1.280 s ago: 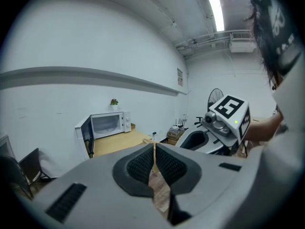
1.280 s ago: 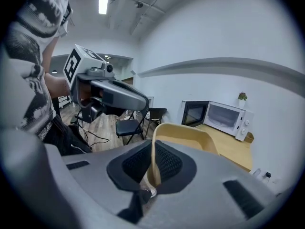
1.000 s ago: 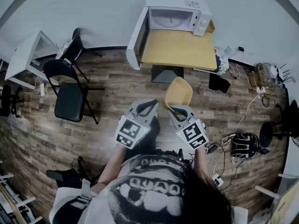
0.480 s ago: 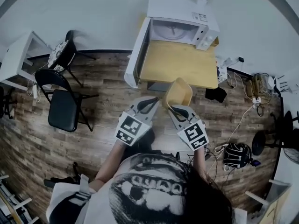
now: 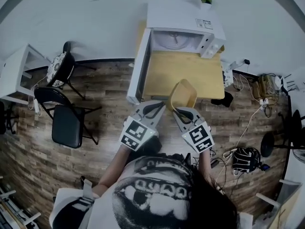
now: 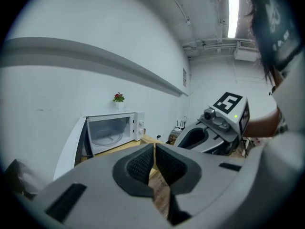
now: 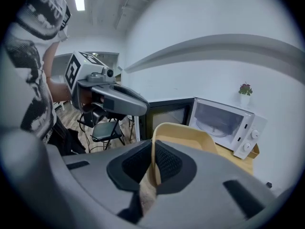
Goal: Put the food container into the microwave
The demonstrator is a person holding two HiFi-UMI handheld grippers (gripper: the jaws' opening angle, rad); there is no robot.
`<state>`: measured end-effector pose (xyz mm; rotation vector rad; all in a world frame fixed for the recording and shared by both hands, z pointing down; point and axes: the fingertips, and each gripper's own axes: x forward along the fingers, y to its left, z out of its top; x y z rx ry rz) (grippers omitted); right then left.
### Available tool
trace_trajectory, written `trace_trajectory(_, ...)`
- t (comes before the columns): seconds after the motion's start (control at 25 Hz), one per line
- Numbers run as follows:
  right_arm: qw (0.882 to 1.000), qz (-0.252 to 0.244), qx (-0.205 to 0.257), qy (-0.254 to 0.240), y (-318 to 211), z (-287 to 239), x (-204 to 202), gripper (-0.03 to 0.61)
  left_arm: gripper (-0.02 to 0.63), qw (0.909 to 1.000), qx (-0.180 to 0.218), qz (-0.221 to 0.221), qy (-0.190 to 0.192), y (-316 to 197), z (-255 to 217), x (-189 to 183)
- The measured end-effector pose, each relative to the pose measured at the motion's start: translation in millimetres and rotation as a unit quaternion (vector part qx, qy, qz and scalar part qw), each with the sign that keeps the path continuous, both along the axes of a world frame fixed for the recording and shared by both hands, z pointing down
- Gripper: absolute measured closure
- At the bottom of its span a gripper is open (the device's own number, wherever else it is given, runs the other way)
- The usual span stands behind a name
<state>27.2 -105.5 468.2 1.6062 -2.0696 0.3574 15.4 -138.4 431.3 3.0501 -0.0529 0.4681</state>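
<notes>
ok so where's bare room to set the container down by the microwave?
Free: the wooden tabletop, bordered by the open door on its left and the microwave behind; the cavity holds only its turntable. Crowded: cables on the floor right of the table, chairs to the left.

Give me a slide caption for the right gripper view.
Right gripper gripping the rim of the tan food container, with the open microwave ahead.
</notes>
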Motion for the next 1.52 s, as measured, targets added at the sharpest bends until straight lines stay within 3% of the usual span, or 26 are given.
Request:
trace_trajectory(0.28,0.999,0.038,-0.010,0.003,0,4,20,0.552,0.603,0.9990,-0.008,0.043,0.009,0,-1,25)
trace_trajectory(0.6,0.999,0.032,-0.026,0.007,-10,10,22,0.552,0.603,0.9984,-0.017,0.051,0.015,-5,4,27)
trace_trajectory(1.12,0.999,-0.027,-0.045,-0.003,-27,28,37,0.552,0.603,0.9992,-0.033,-0.022,0.002,-31,18,33)
trace_trajectory(1.52,0.995,-0.090,-0.047,-0.008,-51,32,101,0.552,0.603,0.9945,-0.032,-0.099,-0.011,-53,19,82)
